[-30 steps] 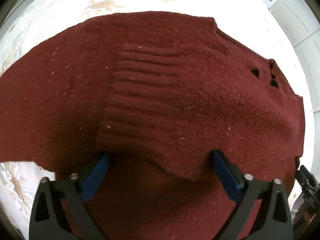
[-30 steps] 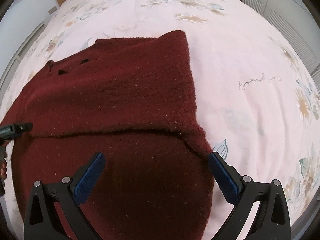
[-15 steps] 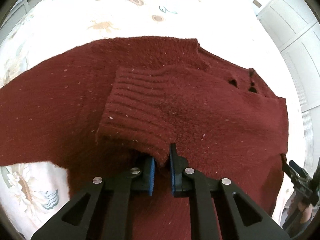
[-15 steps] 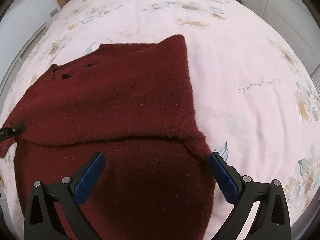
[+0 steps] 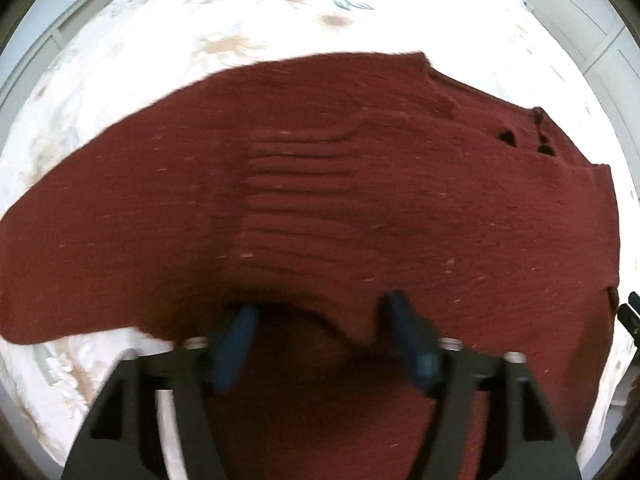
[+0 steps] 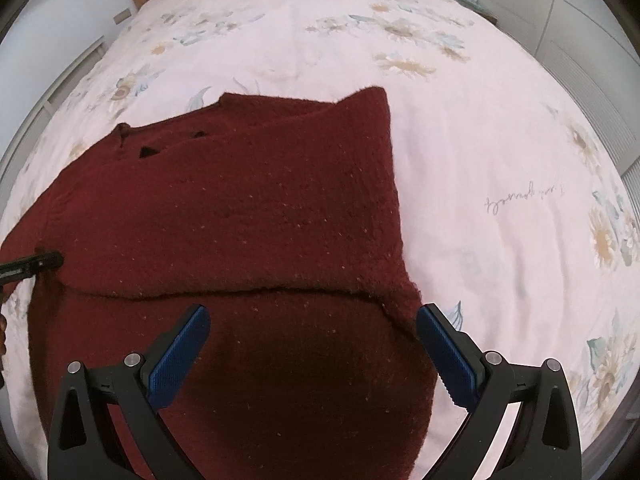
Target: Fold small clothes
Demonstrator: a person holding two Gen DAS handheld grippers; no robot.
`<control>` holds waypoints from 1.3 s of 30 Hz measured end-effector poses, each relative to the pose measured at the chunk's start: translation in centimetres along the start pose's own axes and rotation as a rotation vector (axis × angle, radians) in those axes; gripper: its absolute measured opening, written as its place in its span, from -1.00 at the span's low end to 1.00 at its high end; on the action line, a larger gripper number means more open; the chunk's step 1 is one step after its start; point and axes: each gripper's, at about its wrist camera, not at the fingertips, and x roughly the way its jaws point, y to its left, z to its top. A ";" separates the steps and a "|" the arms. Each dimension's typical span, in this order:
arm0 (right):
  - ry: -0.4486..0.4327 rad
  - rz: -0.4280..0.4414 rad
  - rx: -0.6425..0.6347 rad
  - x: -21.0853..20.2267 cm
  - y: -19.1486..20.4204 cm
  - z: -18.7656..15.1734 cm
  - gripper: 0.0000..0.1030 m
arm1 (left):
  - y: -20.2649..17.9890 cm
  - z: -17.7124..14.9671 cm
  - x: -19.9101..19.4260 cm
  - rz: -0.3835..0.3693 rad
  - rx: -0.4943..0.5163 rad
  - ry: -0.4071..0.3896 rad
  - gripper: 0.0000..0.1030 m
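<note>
The dark red sweater [image 6: 240, 216] lies partly folded on the flowered bed [image 6: 480, 152]; its ribbed cuff [image 5: 296, 208] sits at twelve o'clock of the left tongs [image 5: 320, 320], which have just been opening, fabric edge between them, unclamped; the right tongs [image 6: 312, 320] stand wide apart above the fold.

Bright, washed-out bedding [image 5: 168, 40]; left view motion-blurred, fisheye edges dark.

Faint cursive script on the bedsheet [image 6: 524, 200] appears upside down and cannot be read.
</note>
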 end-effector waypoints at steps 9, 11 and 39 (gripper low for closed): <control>-0.014 0.022 -0.031 -0.9 1.5 -0.3 0.99 | 9.3 -1.9 -5.3 0.024 -0.191 -0.149 0.98; -0.019 0.025 -0.036 -1.3 1.6 -0.4 0.99 | 12.2 -2.6 -6.5 0.040 -0.257 -0.179 0.98; 0.014 -0.031 0.021 -2.6 -0.1 -2.0 0.99 | 34.5 -6.4 -3.4 0.043 -0.876 -0.063 0.30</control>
